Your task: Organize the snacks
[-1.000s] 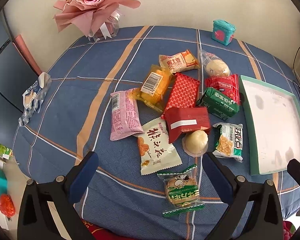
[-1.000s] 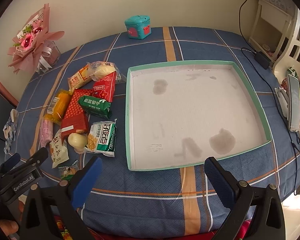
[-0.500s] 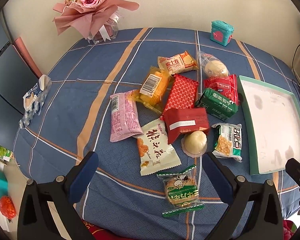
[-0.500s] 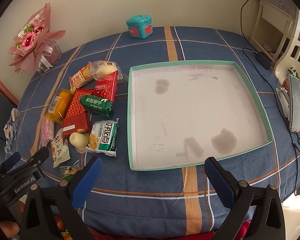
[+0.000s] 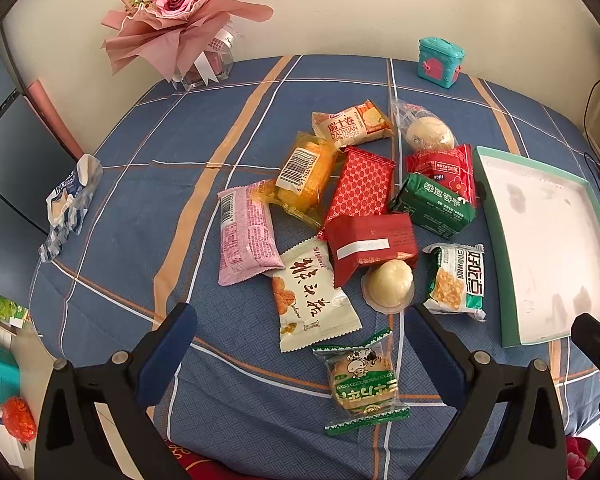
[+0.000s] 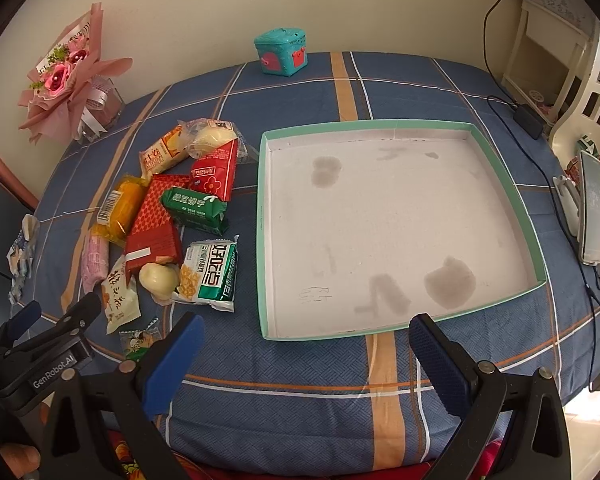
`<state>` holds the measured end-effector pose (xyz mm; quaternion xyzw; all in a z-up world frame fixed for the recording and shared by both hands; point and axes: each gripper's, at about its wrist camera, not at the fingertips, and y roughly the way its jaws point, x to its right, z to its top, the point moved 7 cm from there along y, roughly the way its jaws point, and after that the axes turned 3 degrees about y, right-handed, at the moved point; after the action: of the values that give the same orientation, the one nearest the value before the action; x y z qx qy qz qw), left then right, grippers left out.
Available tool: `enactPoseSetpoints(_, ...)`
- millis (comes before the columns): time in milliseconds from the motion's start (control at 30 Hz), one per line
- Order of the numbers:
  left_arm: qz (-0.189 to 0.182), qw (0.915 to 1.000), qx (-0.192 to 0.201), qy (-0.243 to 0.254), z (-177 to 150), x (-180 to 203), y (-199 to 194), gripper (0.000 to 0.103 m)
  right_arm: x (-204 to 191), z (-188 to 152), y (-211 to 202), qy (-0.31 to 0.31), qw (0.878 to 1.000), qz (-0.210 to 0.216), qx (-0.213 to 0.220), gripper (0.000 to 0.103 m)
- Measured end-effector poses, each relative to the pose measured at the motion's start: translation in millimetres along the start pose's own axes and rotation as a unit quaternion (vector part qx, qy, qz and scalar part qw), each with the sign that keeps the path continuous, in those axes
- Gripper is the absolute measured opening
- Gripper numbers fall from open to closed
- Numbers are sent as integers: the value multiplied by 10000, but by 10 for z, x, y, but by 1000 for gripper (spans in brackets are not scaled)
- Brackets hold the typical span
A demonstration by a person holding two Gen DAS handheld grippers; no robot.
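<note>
1. Nothing has gone into the tray yet, so by my reckoning this is the very start: choose a first snack and reach for it.
2. The left tongs (image 5: 300, 332) hang with jaws spread wide, holding nothing. The right tongs (image 6: 304, 340) are just as wide and empty.
3. Nearest the left tongs, right between its tips, lies the green-wrapped biscuit (image 5: 362, 380); I would expect that to be the easy first pick, needing a short drop and a squeeze across the wrapper.
4. Just beyond sit the white rice-cracker packet (image 5: 312, 296) and a round pale bun (image 5: 388, 286), then the heap of red, green, pink and orange packets further off.
5. The teal-rimmed tray (image 6: 260, 216) lies straight ahead of the right tongs, empty, with the snack heap to its left.
</note>
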<state>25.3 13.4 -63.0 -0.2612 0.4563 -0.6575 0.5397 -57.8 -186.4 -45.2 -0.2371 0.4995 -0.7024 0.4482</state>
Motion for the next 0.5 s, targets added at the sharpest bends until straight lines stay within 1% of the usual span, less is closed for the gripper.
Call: enactPoseSetpoints(500,-2,10000,-15,28,-3,25,22,103,4,4,37,-15,10000,-9,-46,103)
